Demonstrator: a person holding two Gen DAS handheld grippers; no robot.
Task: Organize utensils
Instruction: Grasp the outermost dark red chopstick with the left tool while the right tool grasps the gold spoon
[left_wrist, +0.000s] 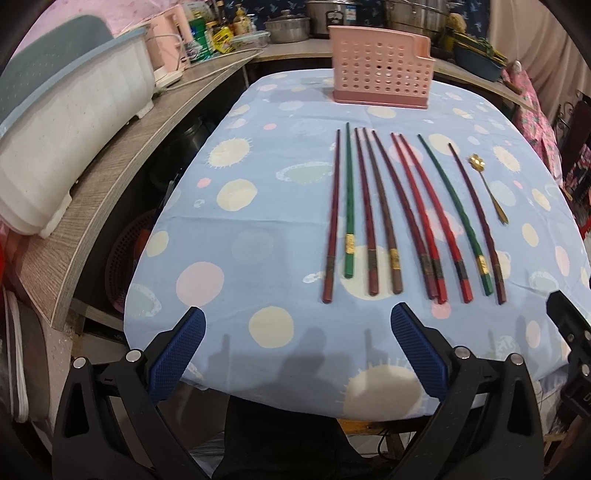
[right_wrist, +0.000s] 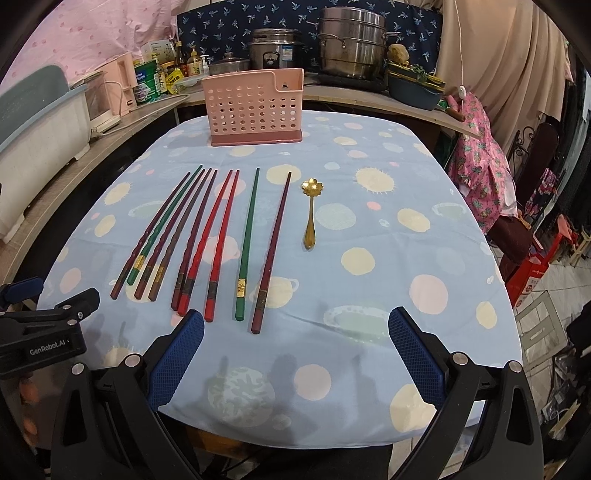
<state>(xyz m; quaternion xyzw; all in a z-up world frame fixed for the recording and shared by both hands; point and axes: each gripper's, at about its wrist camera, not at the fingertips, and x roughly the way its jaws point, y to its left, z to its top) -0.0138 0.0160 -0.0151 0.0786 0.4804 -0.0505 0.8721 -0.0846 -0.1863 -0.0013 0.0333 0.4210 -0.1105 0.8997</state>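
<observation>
No utensil is sorted: chopsticks (right_wrist: 207, 236) and spoon (right_wrist: 311, 212) lie on the surface (right_wrist: 369, 295). The pink holder (right_wrist: 255, 110) looks empty. Left tool (left_wrist: 295, 321) and right tool (right_wrist: 295, 325) are wide open, holding nothing.

A blue polka-dot cloth (right_wrist: 369, 229) covered the desk. Behind it ran a wood-grain counter (left_wrist: 110, 192) crowded with steel pots (right_wrist: 351, 40) and bottles (right_wrist: 192, 59), against a dark blue patterned wall (right_wrist: 229, 22). Beige curtains (right_wrist: 498, 55) hung right, above a tiled floor (right_wrist: 546, 306).

Left gripper (left_wrist: 295, 354) held level and low, blue-padded fingers (left_wrist: 177, 354) spread wide with nothing between them, right gripper (right_wrist: 295, 354) alongside in the same pose, its blue fingers (right_wrist: 415, 354) likewise parted and empty, both pointing forward
</observation>
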